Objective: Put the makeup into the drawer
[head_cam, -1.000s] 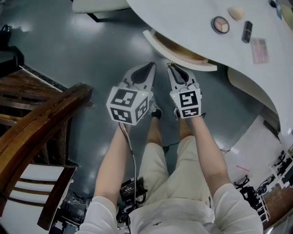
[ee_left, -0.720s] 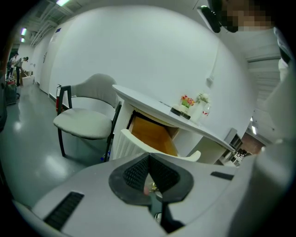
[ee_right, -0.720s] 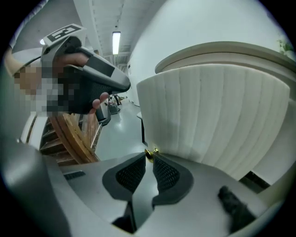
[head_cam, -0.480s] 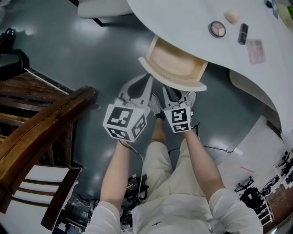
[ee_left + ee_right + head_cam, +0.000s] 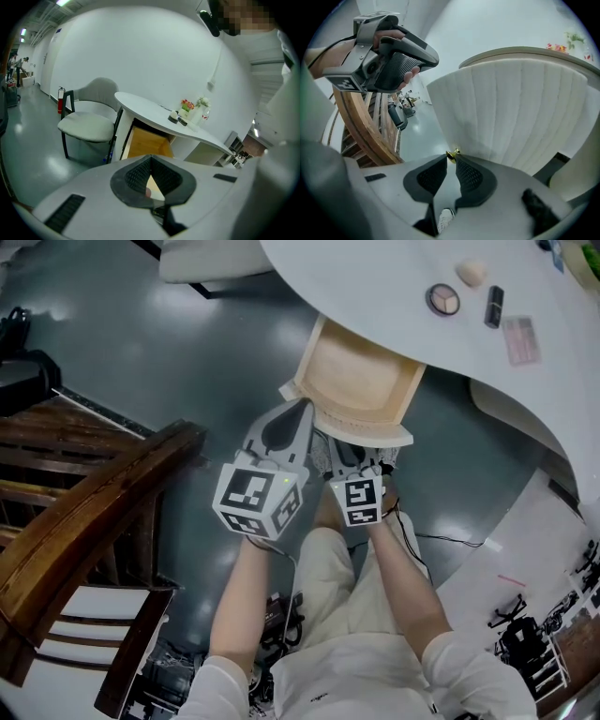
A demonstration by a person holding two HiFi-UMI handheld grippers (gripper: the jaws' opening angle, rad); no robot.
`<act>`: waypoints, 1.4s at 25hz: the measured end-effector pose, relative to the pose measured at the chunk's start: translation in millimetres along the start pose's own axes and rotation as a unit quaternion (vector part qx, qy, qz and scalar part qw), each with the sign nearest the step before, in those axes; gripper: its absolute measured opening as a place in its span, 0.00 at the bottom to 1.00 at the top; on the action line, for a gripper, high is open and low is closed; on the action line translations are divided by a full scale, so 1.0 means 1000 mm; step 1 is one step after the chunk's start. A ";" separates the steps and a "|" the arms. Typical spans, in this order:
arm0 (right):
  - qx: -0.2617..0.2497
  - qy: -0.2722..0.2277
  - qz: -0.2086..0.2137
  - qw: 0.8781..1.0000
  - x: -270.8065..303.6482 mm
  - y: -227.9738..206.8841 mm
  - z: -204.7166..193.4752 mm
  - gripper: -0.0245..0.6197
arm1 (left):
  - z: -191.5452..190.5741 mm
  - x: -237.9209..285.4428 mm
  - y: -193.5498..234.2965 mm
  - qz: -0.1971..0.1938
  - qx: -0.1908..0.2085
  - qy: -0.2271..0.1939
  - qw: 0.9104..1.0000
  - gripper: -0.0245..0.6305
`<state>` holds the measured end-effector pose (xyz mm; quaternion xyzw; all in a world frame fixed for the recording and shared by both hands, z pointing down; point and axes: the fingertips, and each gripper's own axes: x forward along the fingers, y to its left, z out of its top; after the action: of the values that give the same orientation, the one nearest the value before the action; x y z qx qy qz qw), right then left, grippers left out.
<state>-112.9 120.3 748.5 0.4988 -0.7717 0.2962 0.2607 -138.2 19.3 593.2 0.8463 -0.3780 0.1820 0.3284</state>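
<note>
Drawer knob [image 5: 452, 154]: right gripper view only

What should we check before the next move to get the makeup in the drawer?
1. Is the drawer open: ok, it sticks out from under the table, and its visible floor is bare.
2. Is the right gripper free: not ok, it is shut on the gold knob.
3. Is the left gripper free: ok, jaws together, nothing between.
4. Is the makeup in sight: ok, compact, sponge, lipstick and pink case lie on the table.
5. Is the drawer's back part empty: cannot tell, it is hidden under the table.
</note>
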 end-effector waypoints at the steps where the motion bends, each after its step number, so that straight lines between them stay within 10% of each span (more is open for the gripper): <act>1: 0.005 -0.001 -0.003 1.000 0.000 0.000 0.000 0.13 | 0.000 0.001 0.000 -0.001 0.001 0.001 1.000 0.05; 14: 0.012 0.007 -0.008 1.000 -0.058 -0.010 0.031 0.13 | 0.007 0.000 -0.016 -0.020 0.010 0.017 1.000 0.05; 35: 0.024 -0.086 0.017 0.996 -0.247 -0.021 0.222 0.06 | 0.104 -0.086 -0.140 -0.065 0.041 -0.005 0.997 0.05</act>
<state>-26.7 106.4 427.2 0.5155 -0.7923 0.2746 0.1766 -81.3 61.5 412.4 0.8824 -0.3164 0.1717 0.3031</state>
